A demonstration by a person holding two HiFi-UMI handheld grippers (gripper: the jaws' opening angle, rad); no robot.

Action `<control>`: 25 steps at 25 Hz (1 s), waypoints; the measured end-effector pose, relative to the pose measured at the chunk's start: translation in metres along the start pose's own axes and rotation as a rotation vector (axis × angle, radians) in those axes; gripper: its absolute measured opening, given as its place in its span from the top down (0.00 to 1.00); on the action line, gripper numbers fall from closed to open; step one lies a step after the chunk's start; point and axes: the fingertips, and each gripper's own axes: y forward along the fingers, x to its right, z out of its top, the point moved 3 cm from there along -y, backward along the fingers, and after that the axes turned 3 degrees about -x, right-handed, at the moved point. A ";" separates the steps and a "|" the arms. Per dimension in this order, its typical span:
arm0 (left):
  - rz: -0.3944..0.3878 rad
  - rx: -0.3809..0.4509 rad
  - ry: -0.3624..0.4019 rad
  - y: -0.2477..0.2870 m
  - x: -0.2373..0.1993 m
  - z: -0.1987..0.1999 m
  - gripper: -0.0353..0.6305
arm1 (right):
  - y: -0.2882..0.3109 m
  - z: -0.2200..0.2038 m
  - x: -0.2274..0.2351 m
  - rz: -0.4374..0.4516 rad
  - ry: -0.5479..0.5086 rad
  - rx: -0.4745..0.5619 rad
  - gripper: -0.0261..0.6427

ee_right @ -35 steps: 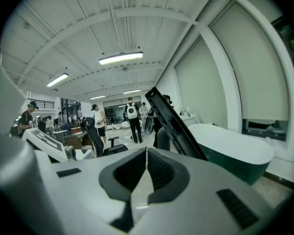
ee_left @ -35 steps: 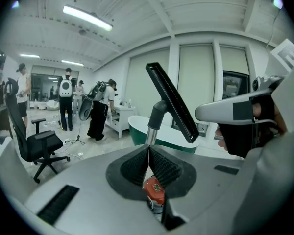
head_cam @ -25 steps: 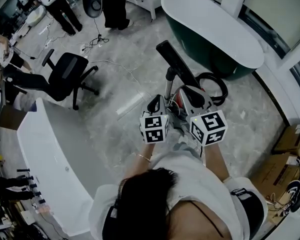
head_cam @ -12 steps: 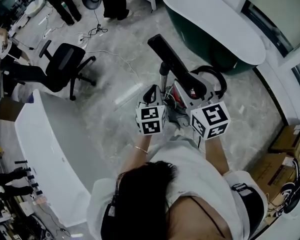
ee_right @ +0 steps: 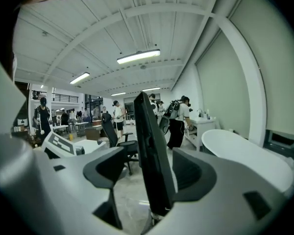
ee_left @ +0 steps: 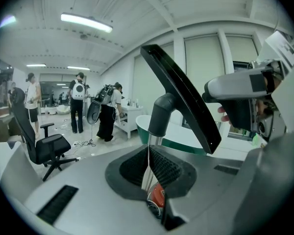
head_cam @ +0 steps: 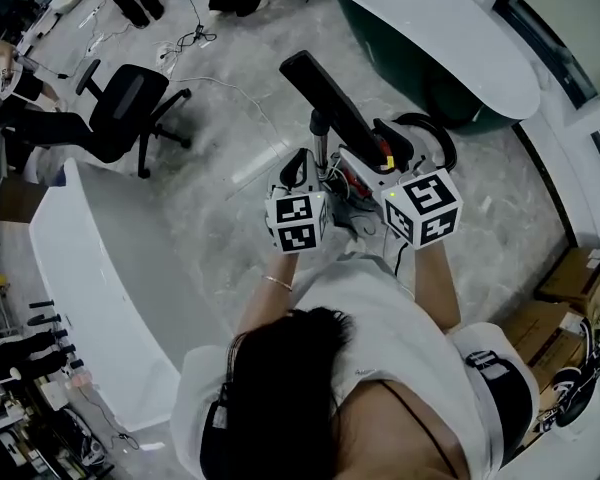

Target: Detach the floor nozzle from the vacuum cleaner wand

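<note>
Bathtub in white and dark green fills the far side of a marble floor, with a black office chair off to the left. Seen from overhead, a person in a white shirt stands with both forearms bent and pushed forward, side by side.

The hands carry a vacuum cleaner upright. Its long black floor nozzle is on top, tilted, and joined to the silver wand.

The left gripper is clamped tight on the wand just below the nozzle's neck. The right gripper has its jaws apart, straddling the nozzle's thin edge, with a gap showing at one jaw.

Compared with a second ago, both grippers and the nozzle sit higher and slightly further left in the head view.
</note>
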 end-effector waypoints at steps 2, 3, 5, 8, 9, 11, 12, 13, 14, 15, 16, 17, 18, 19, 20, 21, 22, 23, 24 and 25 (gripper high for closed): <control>0.014 0.001 -0.005 0.003 0.000 0.000 0.94 | 0.006 -0.008 0.006 0.020 -0.004 -0.027 0.51; 0.020 0.000 -0.008 0.005 0.001 -0.001 0.94 | 0.008 -0.012 0.009 0.029 -0.001 -0.035 0.50; 0.031 -0.008 -0.013 0.008 0.003 -0.003 0.94 | 0.011 -0.020 0.014 0.040 0.003 -0.054 0.50; 0.049 -0.036 -0.007 0.013 0.002 -0.004 0.94 | 0.019 -0.029 0.017 0.075 -0.028 -0.118 0.48; 0.055 -0.039 -0.006 0.015 0.002 -0.003 0.94 | 0.022 -0.031 0.018 0.092 -0.038 -0.139 0.47; 0.062 -0.034 -0.009 0.018 0.002 -0.001 0.94 | 0.027 -0.036 0.020 0.123 -0.047 -0.165 0.47; 0.064 -0.029 -0.012 0.020 0.003 -0.001 0.94 | 0.029 -0.038 0.021 0.134 -0.046 -0.172 0.47; 0.065 -0.025 -0.016 0.021 0.003 -0.002 0.94 | 0.031 -0.041 0.022 0.144 -0.044 -0.177 0.47; 0.067 -0.024 -0.019 0.022 0.004 -0.003 0.94 | 0.033 -0.043 0.022 0.154 -0.043 -0.183 0.47; 0.071 -0.026 -0.022 0.023 0.003 -0.004 0.94 | 0.034 -0.046 0.022 0.163 -0.043 -0.189 0.47; 0.074 -0.029 -0.024 0.024 0.002 -0.005 0.94 | 0.036 -0.048 0.022 0.175 -0.045 -0.198 0.47; 0.076 -0.033 -0.026 0.025 0.002 -0.006 0.94 | 0.038 -0.050 0.021 0.189 -0.048 -0.209 0.47; 0.076 -0.036 -0.028 0.027 0.001 -0.006 0.94 | 0.041 -0.052 0.021 0.202 -0.051 -0.219 0.47; 0.073 -0.037 -0.030 0.028 0.001 -0.006 0.94 | 0.044 -0.053 0.021 0.214 -0.052 -0.225 0.47; 0.070 -0.036 -0.031 0.029 0.002 -0.006 0.94 | 0.046 -0.053 0.021 0.224 -0.052 -0.226 0.47; 0.067 -0.034 -0.031 0.030 0.003 -0.007 0.94 | 0.047 -0.054 0.022 0.231 -0.051 -0.225 0.47; 0.065 -0.031 -0.032 0.031 0.004 -0.007 0.94 | 0.048 -0.054 0.022 0.233 -0.054 -0.224 0.47; 0.063 -0.028 -0.032 0.031 0.004 -0.007 0.94 | 0.048 -0.055 0.022 0.232 -0.058 -0.223 0.47; 0.062 -0.026 -0.031 0.031 0.004 -0.007 0.94 | 0.050 -0.055 0.022 0.233 -0.062 -0.225 0.47; 0.061 -0.027 -0.030 0.032 0.003 -0.007 0.94 | 0.051 -0.056 0.022 0.237 -0.064 -0.229 0.47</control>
